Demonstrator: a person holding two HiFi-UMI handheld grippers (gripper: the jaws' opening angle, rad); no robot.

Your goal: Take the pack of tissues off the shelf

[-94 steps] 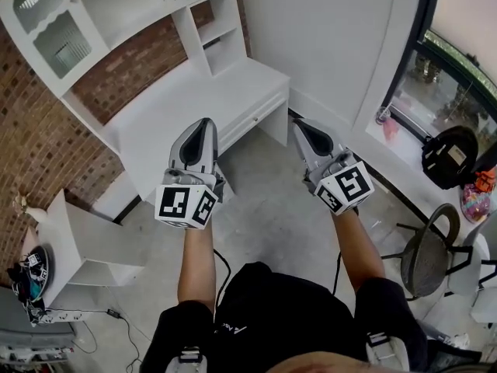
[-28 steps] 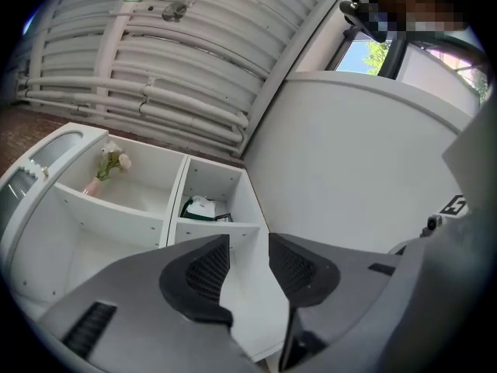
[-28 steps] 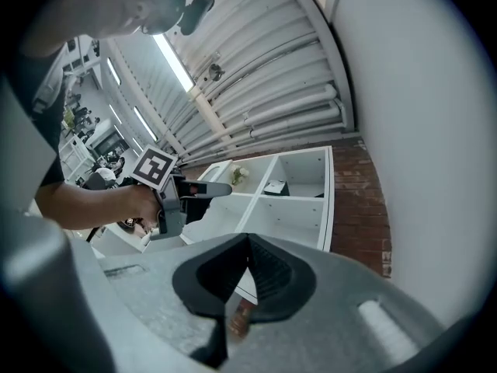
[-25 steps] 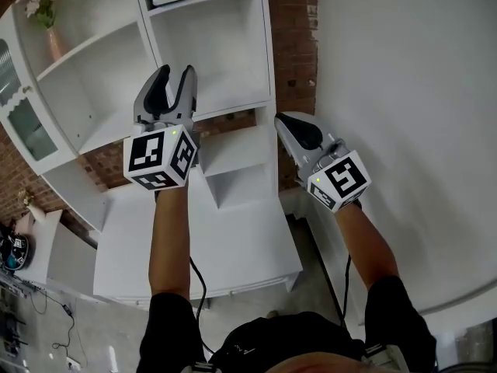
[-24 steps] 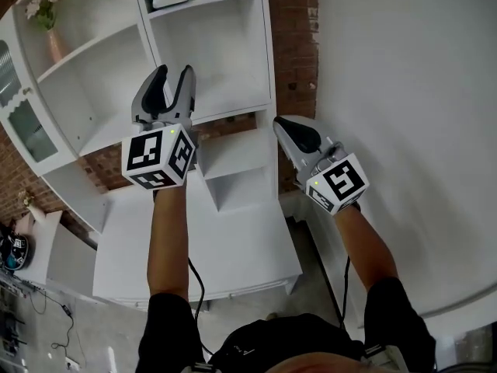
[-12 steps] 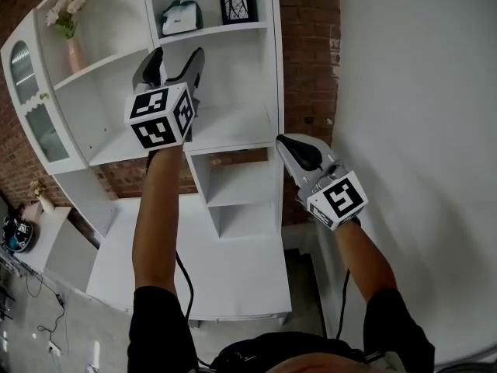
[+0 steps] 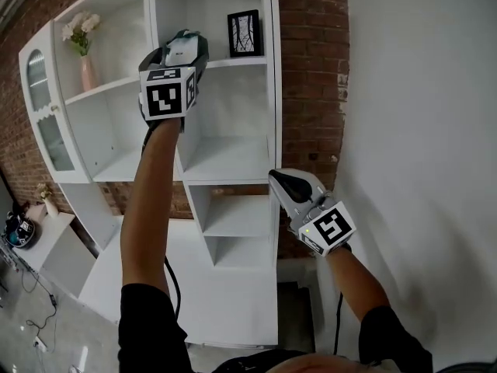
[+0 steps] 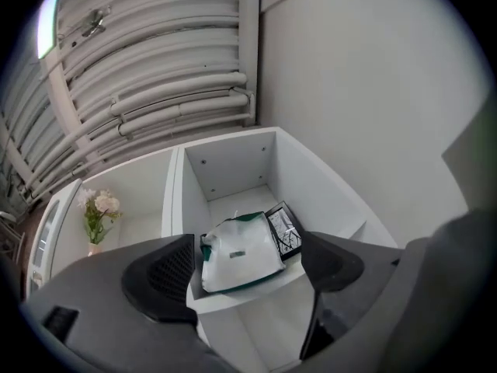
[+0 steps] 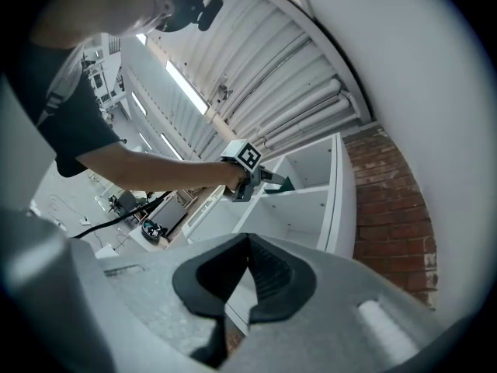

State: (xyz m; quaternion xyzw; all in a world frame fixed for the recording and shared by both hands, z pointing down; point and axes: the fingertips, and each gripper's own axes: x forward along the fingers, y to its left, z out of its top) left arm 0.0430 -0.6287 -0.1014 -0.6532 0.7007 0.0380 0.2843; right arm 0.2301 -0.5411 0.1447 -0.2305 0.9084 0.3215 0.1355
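Opening wide and empty, left tongs (image 8: 247,272) should push straight in to straddle the tissue pack (image 8: 238,253) dead ahead on the shelf (image 8: 250,287), missing the picture frame (image 8: 286,230) just right; right tongs (image 9: 247,274) together, idle.

Framed picture (image 7: 245,33) (a sketch, perhaps); flowers (image 7: 80,28) in vase (image 7: 87,72).

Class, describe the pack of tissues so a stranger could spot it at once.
Find the tall white shelf unit against the brick wall. On its upper right shelf, the pack of tissues lies left of a black picture frame: soft, white, green-edged.
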